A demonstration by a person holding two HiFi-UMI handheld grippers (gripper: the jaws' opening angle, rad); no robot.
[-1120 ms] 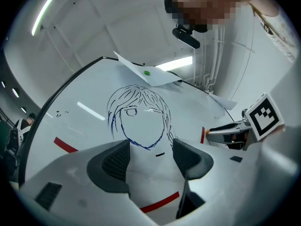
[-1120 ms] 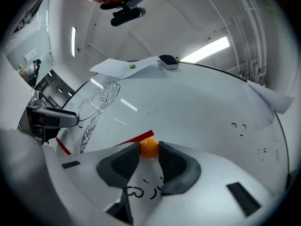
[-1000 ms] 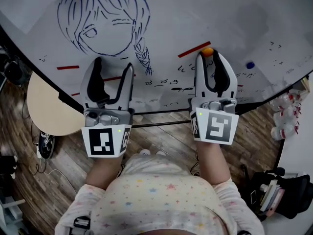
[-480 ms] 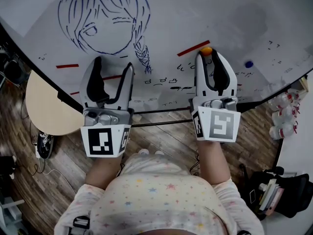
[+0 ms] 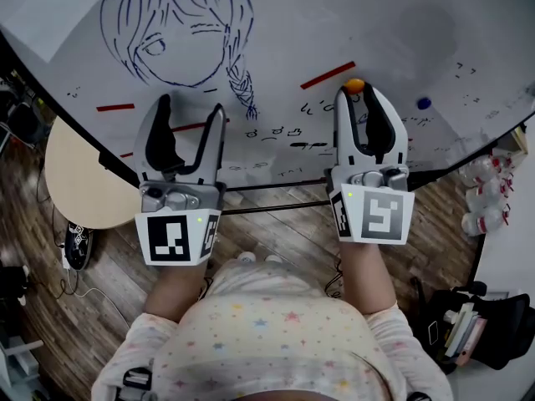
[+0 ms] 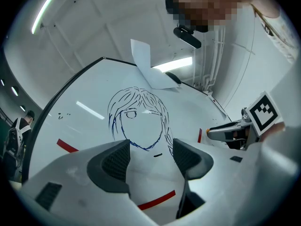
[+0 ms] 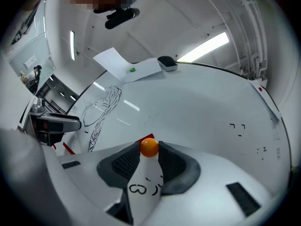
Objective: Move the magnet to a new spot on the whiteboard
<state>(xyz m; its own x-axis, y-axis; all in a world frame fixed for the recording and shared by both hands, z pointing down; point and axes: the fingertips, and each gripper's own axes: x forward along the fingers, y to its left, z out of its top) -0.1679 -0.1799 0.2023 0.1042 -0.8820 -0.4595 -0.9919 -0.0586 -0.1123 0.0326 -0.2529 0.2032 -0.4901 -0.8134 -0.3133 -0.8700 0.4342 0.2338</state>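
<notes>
The right gripper (image 5: 355,95) is clenched on the orange magnet (image 7: 149,147) on the whiteboard (image 5: 334,23), toward its lower edge. The left gripper (image 6: 151,150) is released, with nothing between its jaws.

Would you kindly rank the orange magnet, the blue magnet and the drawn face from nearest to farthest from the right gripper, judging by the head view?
1. orange magnet: held between the fingers of the right gripper, at their tips.
2. blue magnet: on the whiteboard, off to the gripper's right.
3. drawn face: far over on the board's left.
</notes>
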